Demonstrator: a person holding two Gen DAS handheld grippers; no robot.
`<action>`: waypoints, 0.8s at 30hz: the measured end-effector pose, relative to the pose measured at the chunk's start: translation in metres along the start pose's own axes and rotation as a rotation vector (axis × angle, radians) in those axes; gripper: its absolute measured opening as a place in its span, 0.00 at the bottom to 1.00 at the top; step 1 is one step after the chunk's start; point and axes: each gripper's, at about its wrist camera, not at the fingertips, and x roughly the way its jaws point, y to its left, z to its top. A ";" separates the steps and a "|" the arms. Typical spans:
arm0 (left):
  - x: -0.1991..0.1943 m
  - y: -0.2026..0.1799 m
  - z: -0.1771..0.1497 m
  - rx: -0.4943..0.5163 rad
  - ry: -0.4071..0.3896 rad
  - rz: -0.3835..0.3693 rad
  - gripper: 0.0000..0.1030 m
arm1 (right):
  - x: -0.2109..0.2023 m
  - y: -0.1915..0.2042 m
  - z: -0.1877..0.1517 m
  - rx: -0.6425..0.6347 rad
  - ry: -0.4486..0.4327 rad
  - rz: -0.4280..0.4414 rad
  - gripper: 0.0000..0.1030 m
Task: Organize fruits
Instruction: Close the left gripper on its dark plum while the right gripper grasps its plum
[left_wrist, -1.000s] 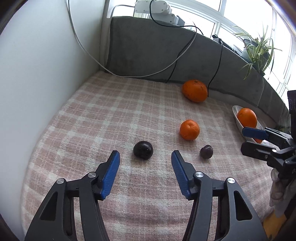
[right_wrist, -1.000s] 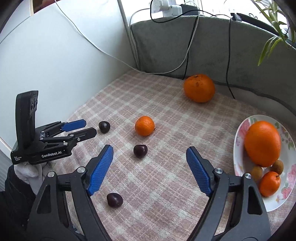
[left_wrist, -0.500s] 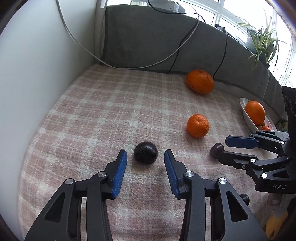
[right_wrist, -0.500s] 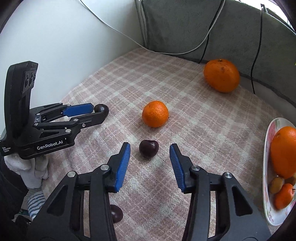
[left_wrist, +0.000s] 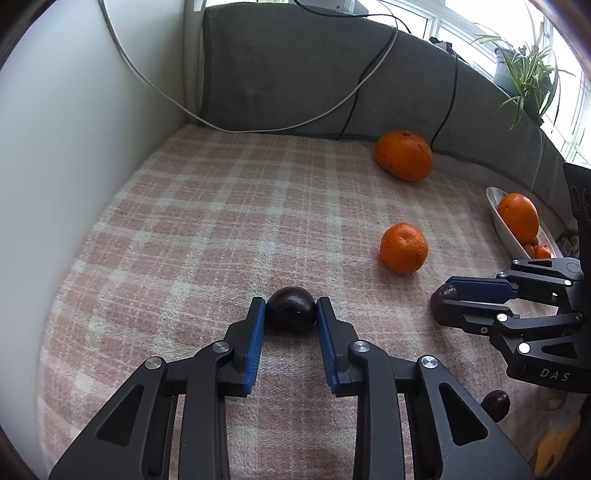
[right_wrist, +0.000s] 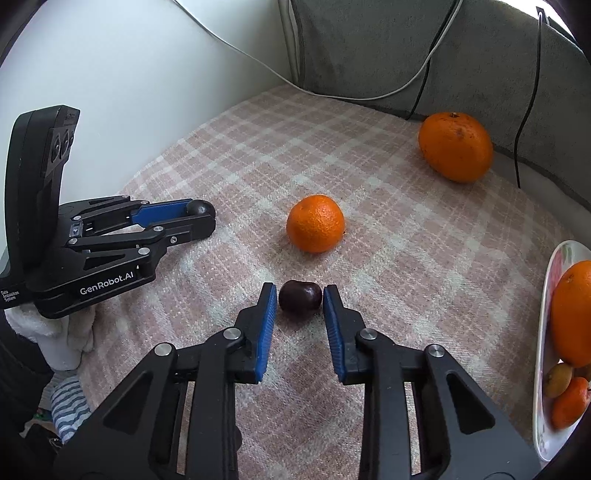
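Pink plaid blanket (left_wrist: 221, 221) covers the surface, with a white wall at one side and a grey cushion (left_wrist: 295, 74) behind. On it the left claw (left_wrist: 291, 310) is clamped on a dark plum (left_wrist: 291, 309), blue pads pressing both its sides while it sits on the blanket. Just to the right, the right claw (right_wrist: 300, 299) is clamped on a smaller plum (right_wrist: 300, 297), also resting on the blanket. A third plum (left_wrist: 495, 405) lies near the blanket's front edge, below the right claw in the left view. Beyond the claws sits a mandarin (right_wrist: 315, 223), and farther back, close to the cushion, a big orange (right_wrist: 456, 147). At the far right a white plate (right_wrist: 541, 369) holds another orange (right_wrist: 572, 314) and several small fruits. Cables (left_wrist: 332, 107) trail down the cushion, and a plant (left_wrist: 524, 77) stands on the windowsill.
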 end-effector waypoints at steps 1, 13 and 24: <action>0.000 0.000 0.000 0.000 0.000 0.000 0.25 | 0.000 0.000 0.000 0.001 0.001 0.000 0.25; -0.017 0.001 -0.003 -0.014 -0.025 -0.018 0.25 | -0.012 -0.005 0.000 0.021 -0.027 0.005 0.25; -0.043 -0.019 0.000 0.012 -0.074 -0.056 0.25 | -0.037 -0.016 -0.014 0.055 -0.076 -0.020 0.25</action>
